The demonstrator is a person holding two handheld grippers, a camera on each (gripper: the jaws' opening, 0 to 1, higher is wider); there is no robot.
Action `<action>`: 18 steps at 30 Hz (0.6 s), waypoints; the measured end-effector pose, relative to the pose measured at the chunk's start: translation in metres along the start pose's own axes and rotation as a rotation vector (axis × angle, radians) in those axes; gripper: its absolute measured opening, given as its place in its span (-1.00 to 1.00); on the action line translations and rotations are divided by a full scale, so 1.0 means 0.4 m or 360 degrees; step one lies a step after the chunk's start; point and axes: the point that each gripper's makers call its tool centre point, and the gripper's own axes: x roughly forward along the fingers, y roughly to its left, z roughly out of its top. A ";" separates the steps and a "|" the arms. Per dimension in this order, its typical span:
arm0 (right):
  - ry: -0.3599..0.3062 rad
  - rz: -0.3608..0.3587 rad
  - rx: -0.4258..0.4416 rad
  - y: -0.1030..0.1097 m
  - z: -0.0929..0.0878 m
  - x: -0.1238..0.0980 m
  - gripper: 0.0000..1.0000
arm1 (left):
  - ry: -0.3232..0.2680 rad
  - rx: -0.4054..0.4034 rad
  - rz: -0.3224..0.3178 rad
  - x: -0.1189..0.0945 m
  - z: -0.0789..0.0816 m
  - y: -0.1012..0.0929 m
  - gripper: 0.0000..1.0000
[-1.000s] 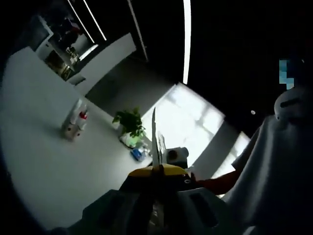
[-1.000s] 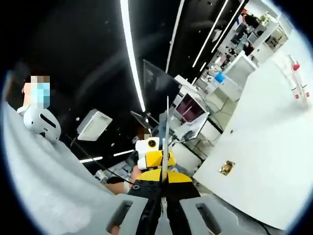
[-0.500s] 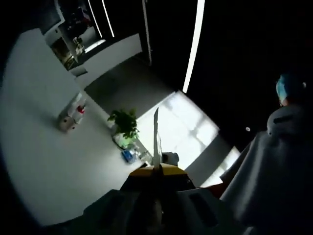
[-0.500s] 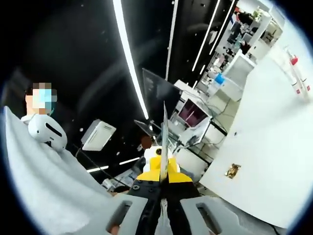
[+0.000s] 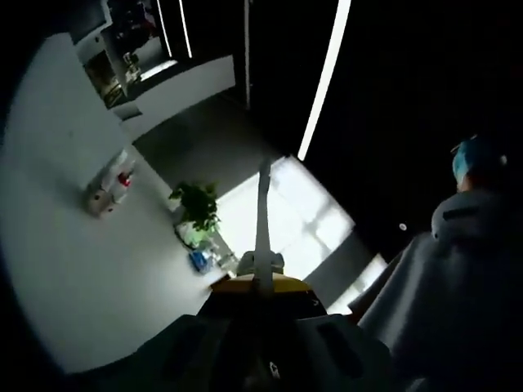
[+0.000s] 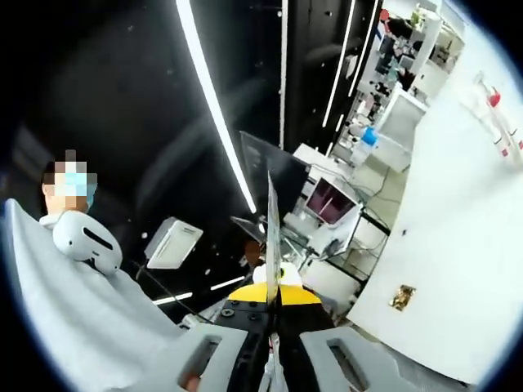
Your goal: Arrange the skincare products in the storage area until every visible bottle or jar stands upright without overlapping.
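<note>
A: Where are the bottles (image 5: pixel 109 186)?

B: In the left gripper view, a small cluster on the white surface (image 5: pixel 73 269), far to the left, one with a red cap. They look upright against that surface, though the whole view is rolled. Too small to say whether they touch.

A: And in the right gripper view?

B: There they sit at the far right edge, bottles (image 6: pixel 500 114) with a red cap again, on the same pale surface (image 6: pixel 441 237). Well apart from both tools.

A: The left tool?

B: The left tool (image 5: pixel 263 214) has its jaws pressed together into one thin blade rising from the bottom centre, nothing between them. It points off past the surface edge.

A: Right tool?

B: Same story: the right tool (image 6: pixel 272 229) is closed flat, empty, aimed at a dark ceiling with long light strips (image 6: pixel 214 106).

A: What else is near the bottles?

B: In the left gripper view a potted plant (image 5: pixel 197 204) stands at the surface edge, with a blue item (image 5: pixel 198 260) just beside it, nearer the tool. In the right gripper view a small gold thing (image 6: pixel 401 297) lies on the surface near its edge; I cannot tell what it is.

A: Anyone around?

B: A person in a pale garment (image 6: pixel 73 310) at the left of the right gripper view, with a white headset (image 6: pixel 86 241) at the shoulder.
</note>
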 end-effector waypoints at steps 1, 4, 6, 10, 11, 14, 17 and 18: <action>0.0005 -0.0033 -0.0026 -0.007 0.004 0.004 -1.00 | -0.0004 0.0039 0.0024 0.000 0.004 0.005 -0.99; 0.0011 -0.0051 -0.0041 -0.009 0.011 0.008 -1.00 | -0.0007 0.0051 0.0046 0.003 0.013 0.010 -0.99; 0.0017 -0.0051 -0.0073 -0.007 0.017 0.010 -1.00 | -0.0014 0.0043 0.0039 0.006 0.019 0.007 -1.00; 0.0066 -0.0121 -0.0241 -0.015 0.020 0.007 -1.00 | -0.0009 0.0066 0.0050 0.011 0.031 0.009 -1.00; 0.0056 -0.0135 -0.0285 -0.016 0.025 0.006 -1.00 | -0.0009 0.0069 0.0053 0.011 0.034 0.011 -1.00; 0.0033 -0.0146 -0.0319 -0.012 0.033 0.006 -0.98 | -0.0019 0.0063 0.0053 0.014 0.044 0.014 -1.00; 0.0038 -0.0186 -0.0399 -0.015 0.033 0.005 -0.88 | -0.0037 0.0063 0.0054 0.015 0.057 0.012 -1.00; 0.0049 -0.0202 -0.0450 -0.018 0.032 0.002 -0.89 | -0.0039 0.0062 0.0054 0.015 0.061 0.011 -1.00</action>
